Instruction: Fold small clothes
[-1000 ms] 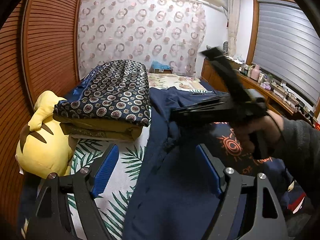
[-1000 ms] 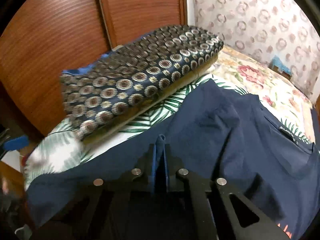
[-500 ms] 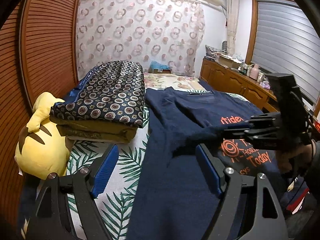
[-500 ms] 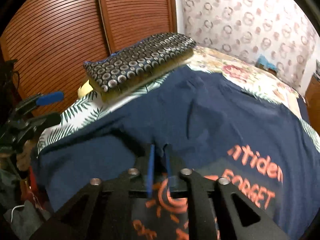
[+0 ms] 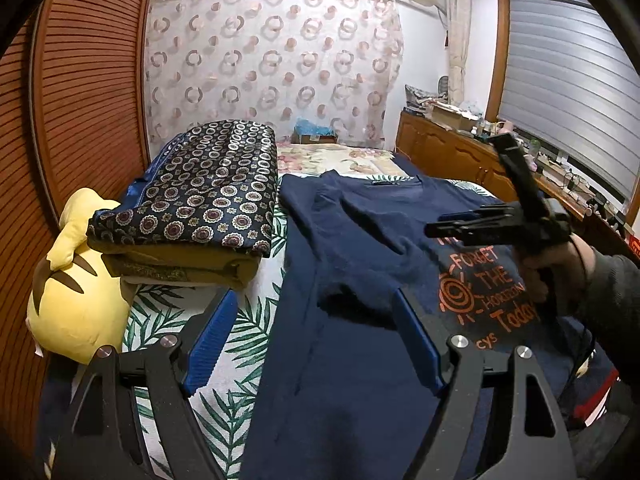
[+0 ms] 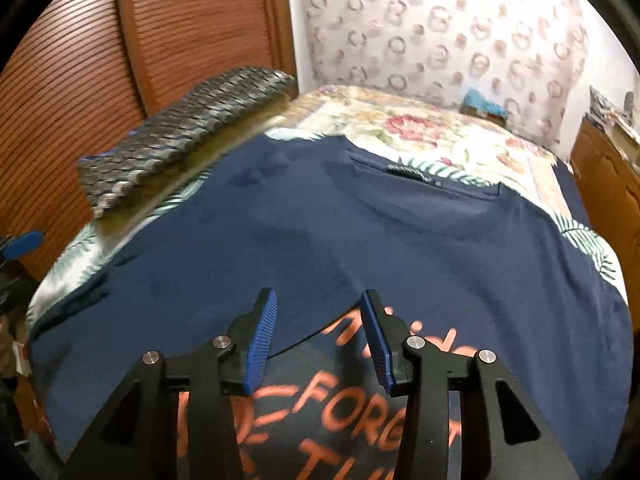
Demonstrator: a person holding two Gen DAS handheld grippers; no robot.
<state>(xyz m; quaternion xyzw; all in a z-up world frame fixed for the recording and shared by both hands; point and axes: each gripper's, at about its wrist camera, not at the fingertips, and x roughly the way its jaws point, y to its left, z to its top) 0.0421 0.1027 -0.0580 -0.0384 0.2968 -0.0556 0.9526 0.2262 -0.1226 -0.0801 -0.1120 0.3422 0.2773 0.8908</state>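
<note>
I see a navy T-shirt with orange lettering and an orange spiral sun. My grippers' pads are blue on black frames. The folded cloth is dark with ringed medallions; the plush yellow, brown-striped; the sheet white with green palm leaves.

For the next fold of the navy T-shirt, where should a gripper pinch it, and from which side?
Probably the folded-over flap's free edge on the navy T-shirt, approached from the print side: it lies loose over the orange lettering, between the opening right gripper's pads, which hold nothing.
</note>
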